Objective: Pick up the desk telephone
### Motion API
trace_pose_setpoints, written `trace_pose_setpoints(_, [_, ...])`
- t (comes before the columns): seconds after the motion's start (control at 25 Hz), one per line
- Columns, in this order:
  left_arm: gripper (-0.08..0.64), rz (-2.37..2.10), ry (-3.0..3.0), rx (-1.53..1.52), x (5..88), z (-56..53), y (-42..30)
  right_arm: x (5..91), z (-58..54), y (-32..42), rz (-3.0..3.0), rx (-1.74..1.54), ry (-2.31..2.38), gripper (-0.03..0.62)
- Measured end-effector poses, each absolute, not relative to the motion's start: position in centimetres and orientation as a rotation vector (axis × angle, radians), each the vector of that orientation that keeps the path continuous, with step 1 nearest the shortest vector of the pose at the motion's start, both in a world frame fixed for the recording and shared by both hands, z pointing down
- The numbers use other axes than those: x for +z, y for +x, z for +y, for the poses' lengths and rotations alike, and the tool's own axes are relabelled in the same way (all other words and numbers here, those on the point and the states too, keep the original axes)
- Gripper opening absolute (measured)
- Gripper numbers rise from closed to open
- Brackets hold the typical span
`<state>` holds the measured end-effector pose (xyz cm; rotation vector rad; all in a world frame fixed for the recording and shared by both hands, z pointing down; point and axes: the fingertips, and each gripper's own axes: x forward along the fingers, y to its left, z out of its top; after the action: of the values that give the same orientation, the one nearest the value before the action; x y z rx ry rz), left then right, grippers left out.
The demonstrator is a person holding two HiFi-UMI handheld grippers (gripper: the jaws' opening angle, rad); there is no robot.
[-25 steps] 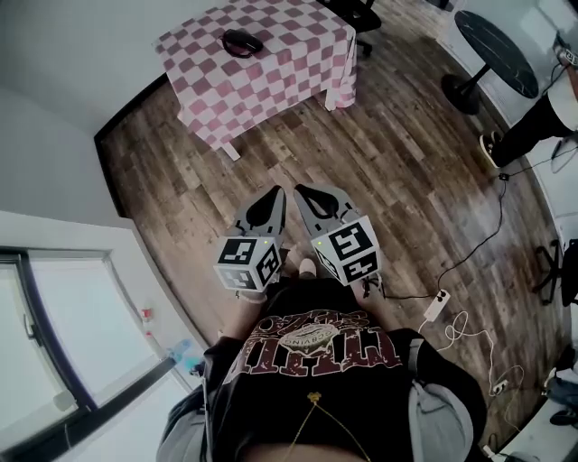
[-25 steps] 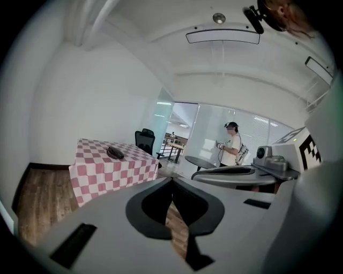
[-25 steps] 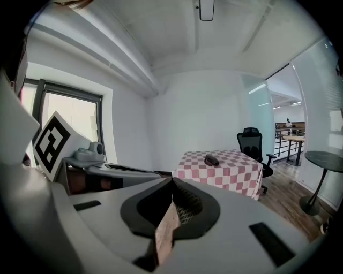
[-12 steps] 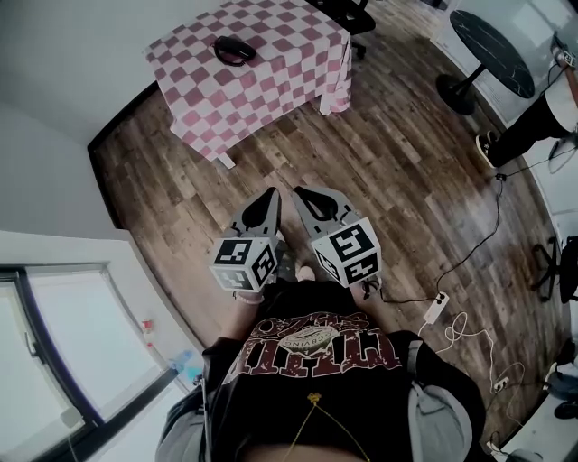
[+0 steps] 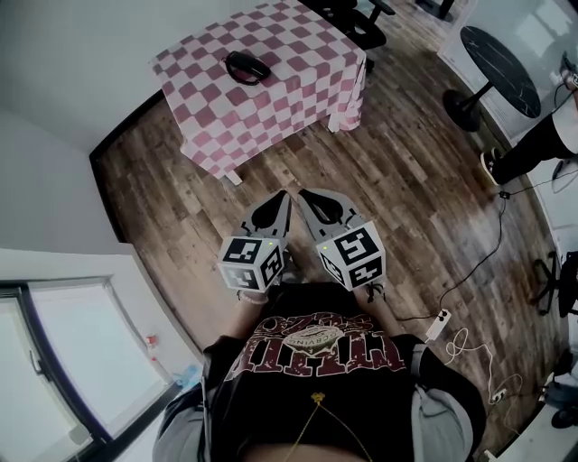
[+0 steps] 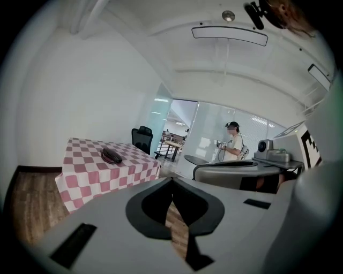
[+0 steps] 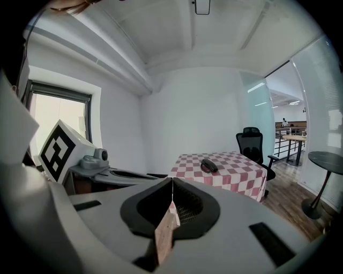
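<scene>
Holding the left gripper (image 5: 281, 195) and right gripper (image 5: 305, 193) side by side, you have both jaws pressed together, empty; the telephone (image 5: 247, 67) lies on the checkered table (image 5: 280, 99), well ahead.

Shut, empty left tongs (image 6: 172, 181) well short of checkered table (image 6: 86, 163) with desk telephone (image 6: 111, 155)

The desk telephone (image 5: 247, 67) looks too small for detail, and the edge crops a bystander (image 5: 537, 140).

Wood floor (image 5: 424, 180), white walls (image 5: 72, 63), checkered table (image 5: 298, 72), black chair (image 5: 366, 23), round table (image 5: 497, 54), window (image 5: 63, 352).
</scene>
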<state>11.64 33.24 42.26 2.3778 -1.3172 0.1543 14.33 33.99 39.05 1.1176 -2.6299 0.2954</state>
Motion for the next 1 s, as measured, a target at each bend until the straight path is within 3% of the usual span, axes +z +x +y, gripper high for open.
trace_pose_setpoints(1.0, [0.008, -1.260, 2.359, 0.185, 44.0, 24.7, 4.8, 40.7, 25.6, 7.4, -2.585, 0.366, 1.147, 0.020])
